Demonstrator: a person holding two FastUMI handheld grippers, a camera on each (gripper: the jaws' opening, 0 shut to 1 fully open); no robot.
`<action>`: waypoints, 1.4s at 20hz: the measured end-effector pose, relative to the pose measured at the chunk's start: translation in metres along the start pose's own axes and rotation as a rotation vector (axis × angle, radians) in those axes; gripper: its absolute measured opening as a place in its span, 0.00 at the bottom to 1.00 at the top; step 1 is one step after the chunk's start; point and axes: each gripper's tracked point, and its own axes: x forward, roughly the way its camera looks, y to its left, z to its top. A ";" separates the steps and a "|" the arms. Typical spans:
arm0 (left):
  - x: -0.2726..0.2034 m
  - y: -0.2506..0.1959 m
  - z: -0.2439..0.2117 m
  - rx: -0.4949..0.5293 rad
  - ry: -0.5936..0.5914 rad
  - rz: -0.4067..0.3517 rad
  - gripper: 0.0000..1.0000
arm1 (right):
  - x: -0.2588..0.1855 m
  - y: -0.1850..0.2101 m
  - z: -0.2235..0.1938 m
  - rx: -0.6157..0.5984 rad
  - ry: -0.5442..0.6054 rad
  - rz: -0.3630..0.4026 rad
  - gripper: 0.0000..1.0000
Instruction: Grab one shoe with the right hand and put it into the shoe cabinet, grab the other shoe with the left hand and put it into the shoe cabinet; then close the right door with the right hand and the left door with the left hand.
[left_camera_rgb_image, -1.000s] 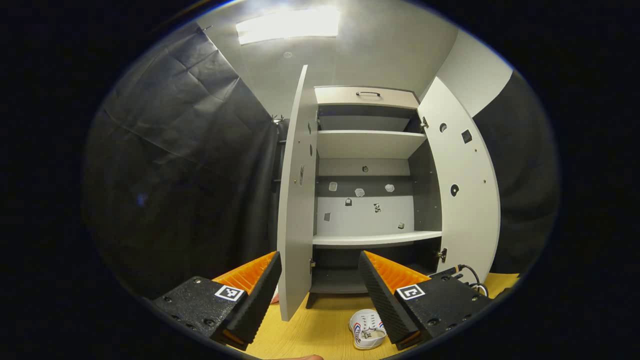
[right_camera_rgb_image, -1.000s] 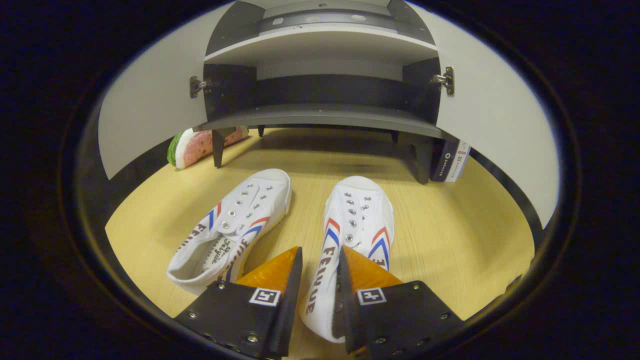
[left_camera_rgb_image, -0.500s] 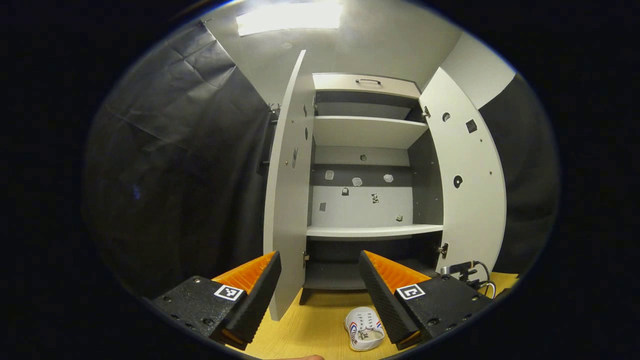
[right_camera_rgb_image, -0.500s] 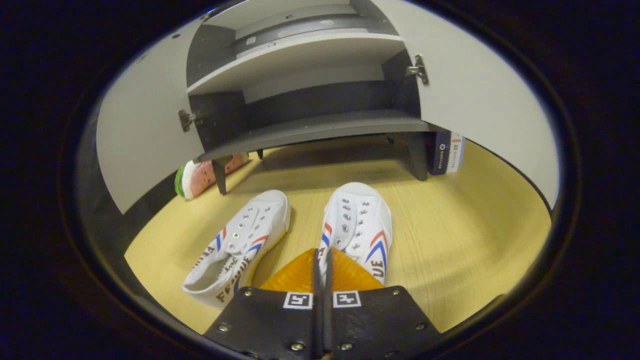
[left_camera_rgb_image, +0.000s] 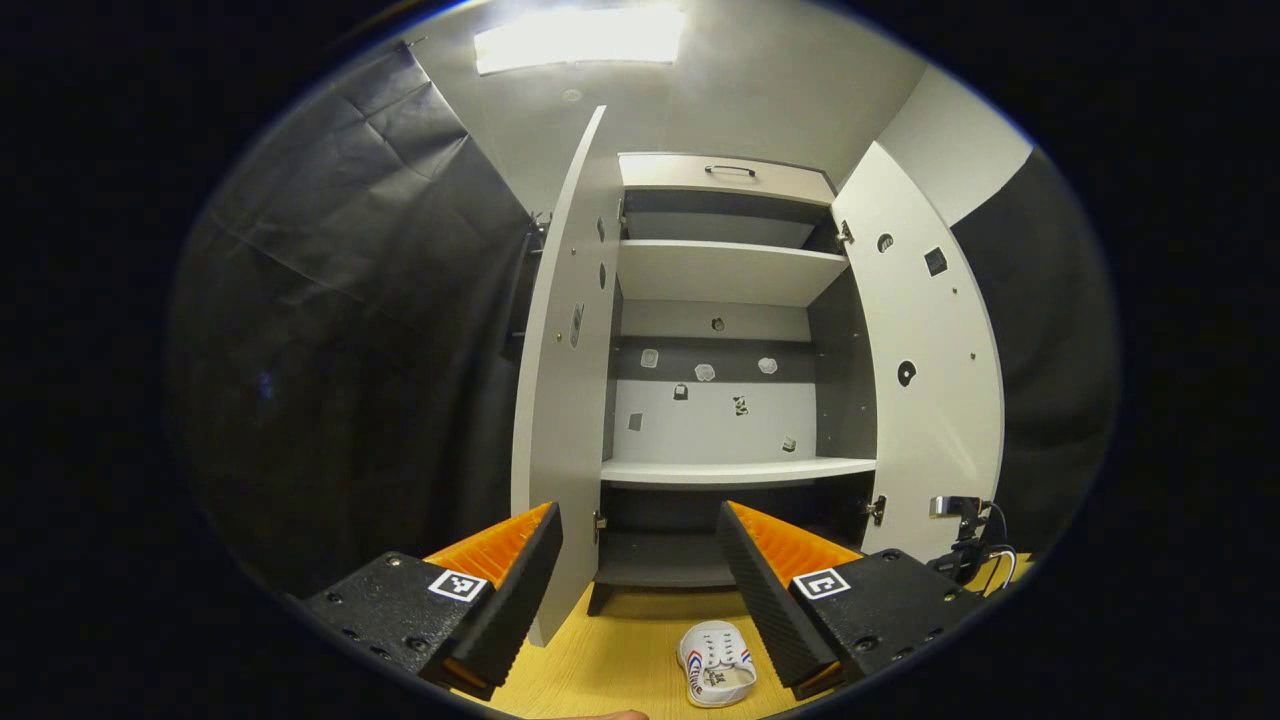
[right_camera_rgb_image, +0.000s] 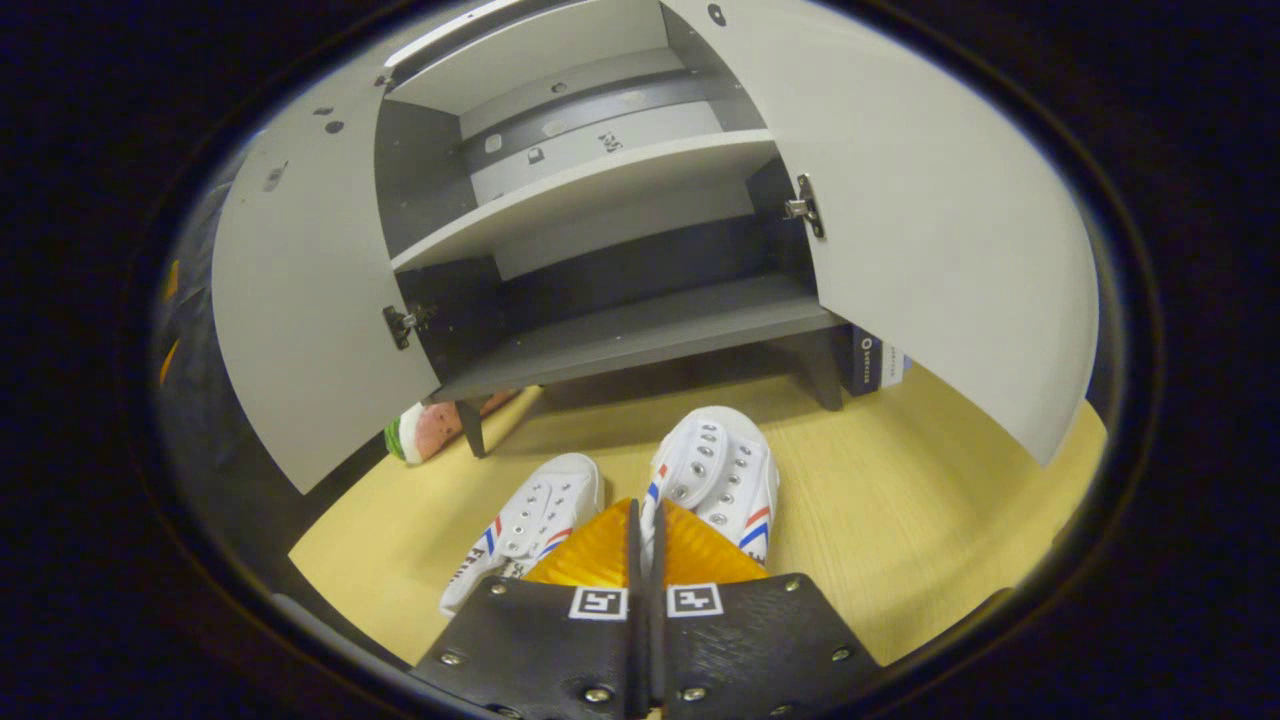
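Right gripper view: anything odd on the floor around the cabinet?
A watermelon-slice shaped object lies half under the shoe cabinet beside its leg, and a blue box stands behind the right door; neither belongs to the shoe job.

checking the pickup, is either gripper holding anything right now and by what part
The right gripper is shut on the right-hand shoe, pinching the collar's side wall. The left gripper is open, holding nothing.

white canvas low-top shoe (right_camera_rgb_image: 722, 480): red and blue chevron stripes, silver eyelets | second white canvas shoe (right_camera_rgb_image: 525, 525): same stripes, dark lettering | tall shoe cabinet (left_camera_rgb_image: 725, 275): pale grey doors and shelves, dark grey inner walls and bottom board | wooden floor (right_camera_rgb_image: 900, 520): light yellow grain | watermelon-slice cushion (right_camera_rgb_image: 425, 432): green rind, pink flesh
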 end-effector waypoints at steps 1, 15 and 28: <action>0.000 0.001 0.000 0.002 -0.001 0.002 0.95 | -0.002 0.003 0.007 0.008 -0.018 0.009 0.00; 0.004 0.003 0.015 -0.016 -0.028 -0.011 0.95 | -0.052 0.102 0.241 -0.177 -0.444 0.072 0.05; 0.015 0.019 -0.008 -0.020 0.041 0.019 0.95 | 0.122 0.109 0.383 -0.331 -0.378 -0.065 0.00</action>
